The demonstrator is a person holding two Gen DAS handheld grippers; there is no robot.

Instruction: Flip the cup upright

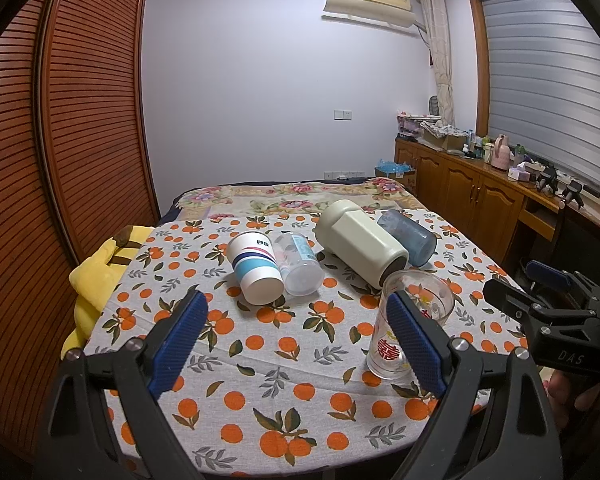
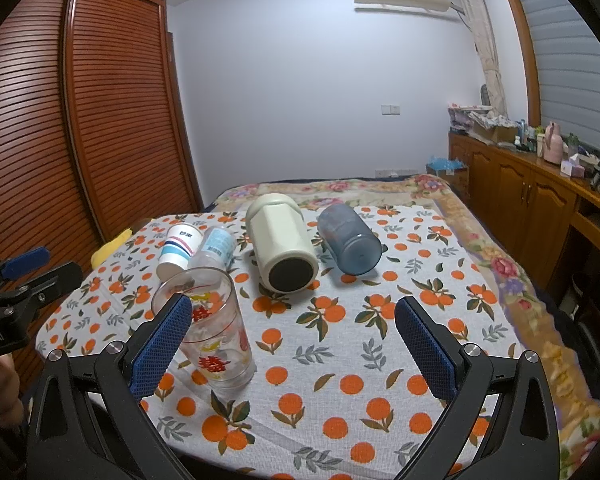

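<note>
A clear glass with red characters [image 1: 404,328] [image 2: 214,332] stands upright near the table's front. Behind it several cups lie on their sides: a striped paper cup [image 1: 256,266] [image 2: 180,250], a clear plastic cup [image 1: 300,264] [image 2: 216,246], a cream cup with a dark base [image 1: 360,242] [image 2: 282,242] and a blue translucent cup [image 1: 410,236] [image 2: 350,238]. My left gripper [image 1: 296,336] is open and empty, its right finger just in front of the glass. My right gripper [image 2: 294,348] is open and empty, its left finger beside the glass.
The table [image 1: 292,384] has an orange-print cloth. A yellow plush [image 1: 96,272] lies at its left edge. A bed [image 2: 380,192] is behind, a wooden wardrobe [image 1: 60,120] on the left, a cluttered sideboard [image 2: 532,176] on the right.
</note>
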